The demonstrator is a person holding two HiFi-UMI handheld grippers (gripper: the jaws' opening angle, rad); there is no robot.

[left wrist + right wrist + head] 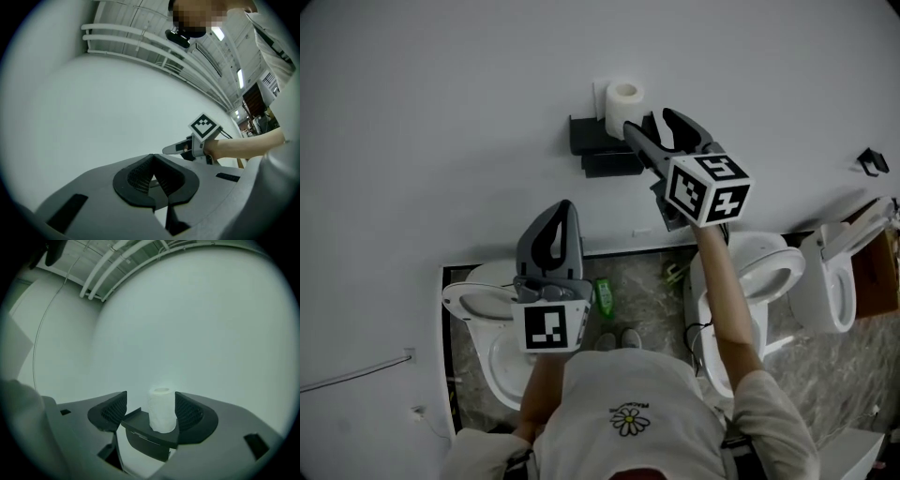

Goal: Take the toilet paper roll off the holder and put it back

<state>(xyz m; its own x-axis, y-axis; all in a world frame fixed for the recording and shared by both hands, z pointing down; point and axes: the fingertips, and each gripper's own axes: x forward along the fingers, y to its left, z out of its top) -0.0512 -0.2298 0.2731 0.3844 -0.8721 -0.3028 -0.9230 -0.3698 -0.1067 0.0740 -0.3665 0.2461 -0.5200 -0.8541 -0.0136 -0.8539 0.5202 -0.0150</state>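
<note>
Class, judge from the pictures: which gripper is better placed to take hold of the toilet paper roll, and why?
Right, probably. The right gripper is up at the wall, jaws open, with the toilet paper roll standing on the holder framed between them. The left gripper is shut, low and away.

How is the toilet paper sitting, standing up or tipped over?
Standing up. The toilet paper roll rests on end on the black holder, hole facing up.

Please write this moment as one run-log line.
roll: upright on holder | right gripper: open by roll, not gripping | left gripper: shut, empty, low
</note>
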